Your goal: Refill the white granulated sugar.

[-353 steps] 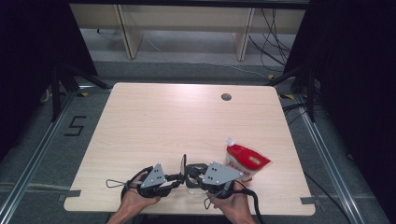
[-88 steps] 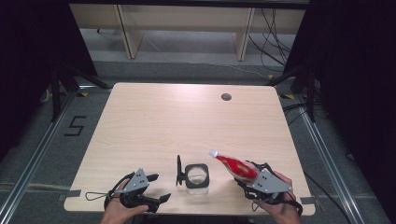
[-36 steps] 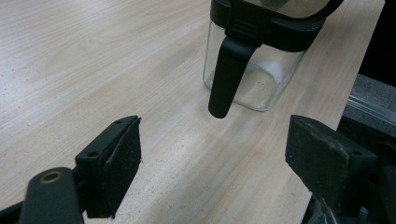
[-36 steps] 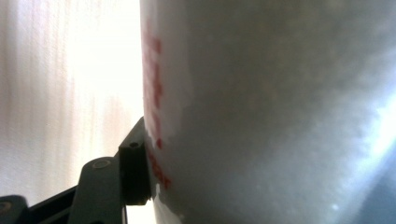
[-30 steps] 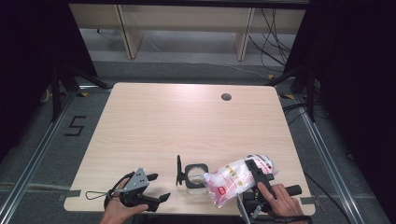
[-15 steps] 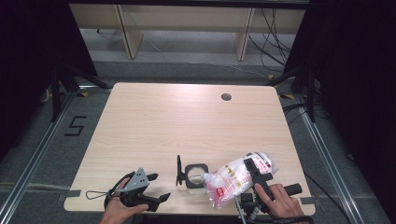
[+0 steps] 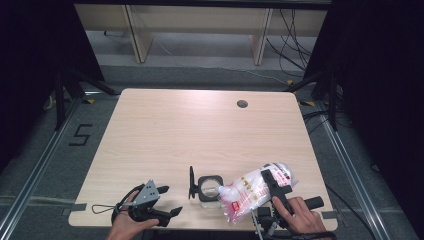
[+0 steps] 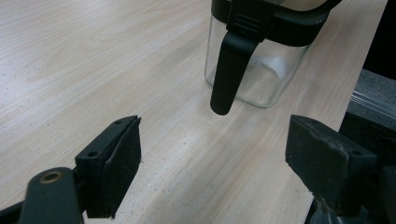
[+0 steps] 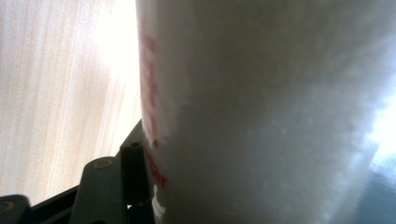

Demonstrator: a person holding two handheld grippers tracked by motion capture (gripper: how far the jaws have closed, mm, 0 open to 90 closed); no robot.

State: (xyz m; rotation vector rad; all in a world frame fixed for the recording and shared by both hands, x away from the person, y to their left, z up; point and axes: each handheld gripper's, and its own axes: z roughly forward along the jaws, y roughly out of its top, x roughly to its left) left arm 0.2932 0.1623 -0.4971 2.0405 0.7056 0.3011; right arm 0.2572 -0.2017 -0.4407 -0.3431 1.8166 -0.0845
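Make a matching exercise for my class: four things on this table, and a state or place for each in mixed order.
Things:
1. bag
2. jar
3. left gripper
4. round hole

States:
A. open, holding nothing
B. at the table's far edge
C. tilted, clamped by the right gripper
D. clear glass, black lid swung open

Pairs: 1-C, 2-D, 3-A, 4-B

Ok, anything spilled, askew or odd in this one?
No spill visible. The bag is tipped in the right gripper, mouth at the open glass jar; its hinged lid stands upright. The left gripper rests open beside it.
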